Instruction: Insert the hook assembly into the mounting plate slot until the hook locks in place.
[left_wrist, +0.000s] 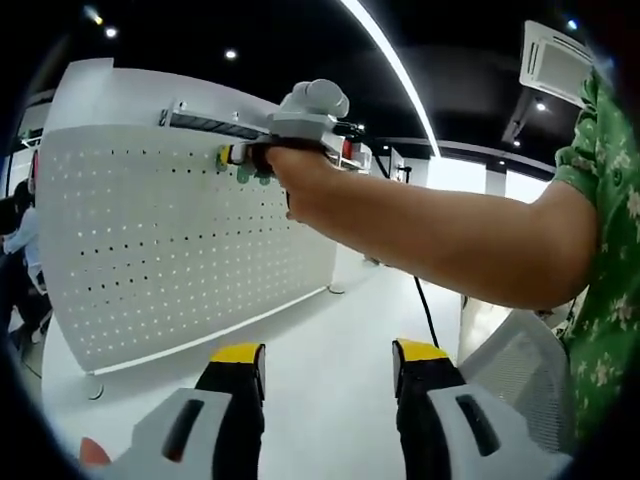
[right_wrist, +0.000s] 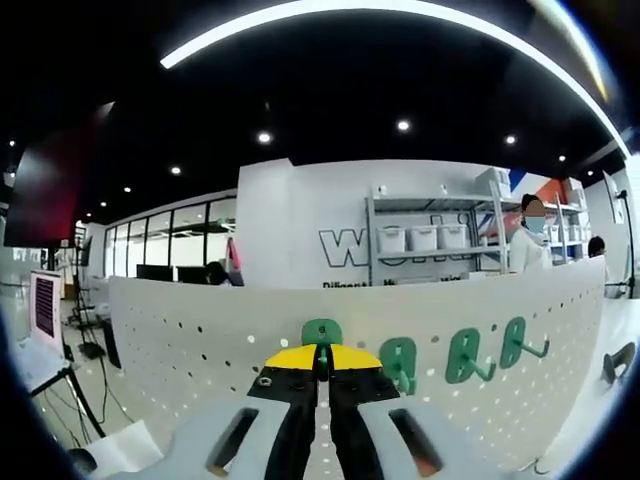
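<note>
Right gripper (right_wrist: 321, 357), arm outstretched, pinches a green hook (right_wrist: 321, 333) against the pegboard (left_wrist: 150, 260); three hooks (right_wrist: 465, 355) hang beside it. Left gripper (left_wrist: 328, 368) hovers low, jaws spread, empty.

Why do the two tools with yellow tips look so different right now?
The left tool has its jaws wide apart and holds nothing, hanging back over the white table. The right tool has its jaws pinched together on a green plastic hook, up against the white pegboard plate. Both have yellow tips on black jaws.
</note>
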